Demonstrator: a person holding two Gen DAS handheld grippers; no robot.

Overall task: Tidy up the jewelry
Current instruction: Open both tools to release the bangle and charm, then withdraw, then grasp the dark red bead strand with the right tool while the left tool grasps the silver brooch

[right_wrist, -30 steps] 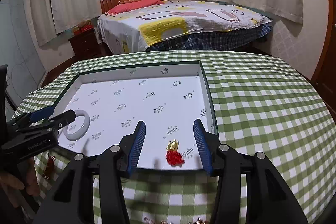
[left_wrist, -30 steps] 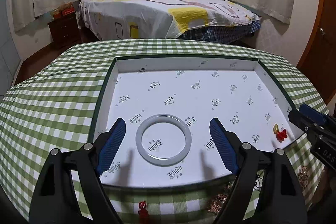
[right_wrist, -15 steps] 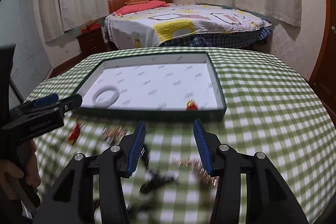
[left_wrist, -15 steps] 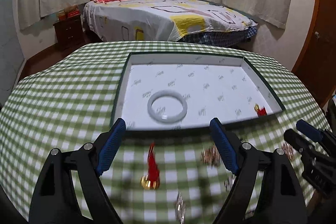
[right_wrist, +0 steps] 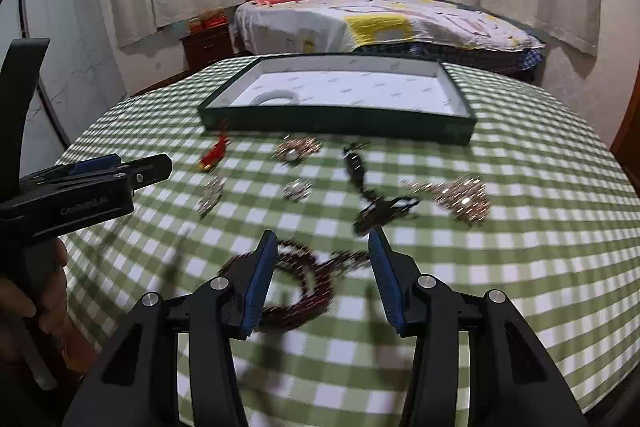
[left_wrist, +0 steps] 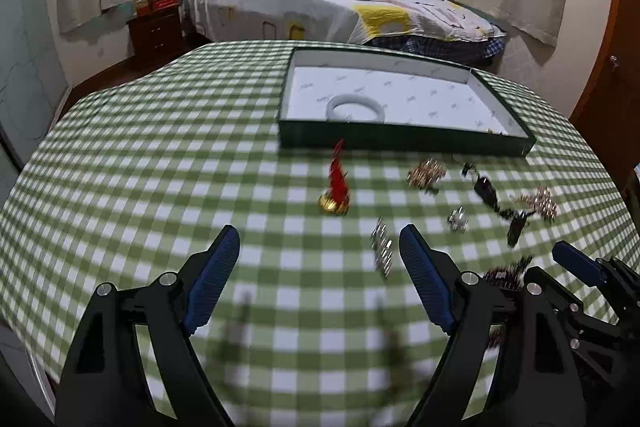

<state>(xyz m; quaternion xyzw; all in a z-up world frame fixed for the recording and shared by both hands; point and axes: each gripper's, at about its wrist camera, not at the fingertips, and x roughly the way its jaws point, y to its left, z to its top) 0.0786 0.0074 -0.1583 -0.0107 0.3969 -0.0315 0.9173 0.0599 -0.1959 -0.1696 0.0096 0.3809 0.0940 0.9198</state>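
Note:
A dark green tray [left_wrist: 404, 143] [right_wrist: 340, 125] with a white liner holds a white bangle [left_wrist: 355, 107] [right_wrist: 277, 97]. Loose jewelry lies on the checked cloth in front of it: a red tassel charm [left_wrist: 337, 183] [right_wrist: 214, 154], gold clusters [left_wrist: 427, 173] [right_wrist: 464, 198], silver pieces [left_wrist: 382, 247] [right_wrist: 297, 189], a black cord piece [right_wrist: 378, 205] and a dark bead bracelet [right_wrist: 304, 287]. My left gripper [left_wrist: 318, 247] is open and empty above the cloth. My right gripper [right_wrist: 322, 247] is open and empty, just over the bead bracelet.
The round table with green checked cloth [left_wrist: 160, 167] drops off at its edges. A bed [left_wrist: 340, 7] and a wooden nightstand [left_wrist: 154, 31] stand behind. The other gripper shows at the right in the left wrist view [left_wrist: 592, 291] and at the left in the right wrist view [right_wrist: 80, 187].
Both grippers have pulled back from the tray toward the near side of the table. The loose jewelry in front of the tray has come into view. Both stay open.

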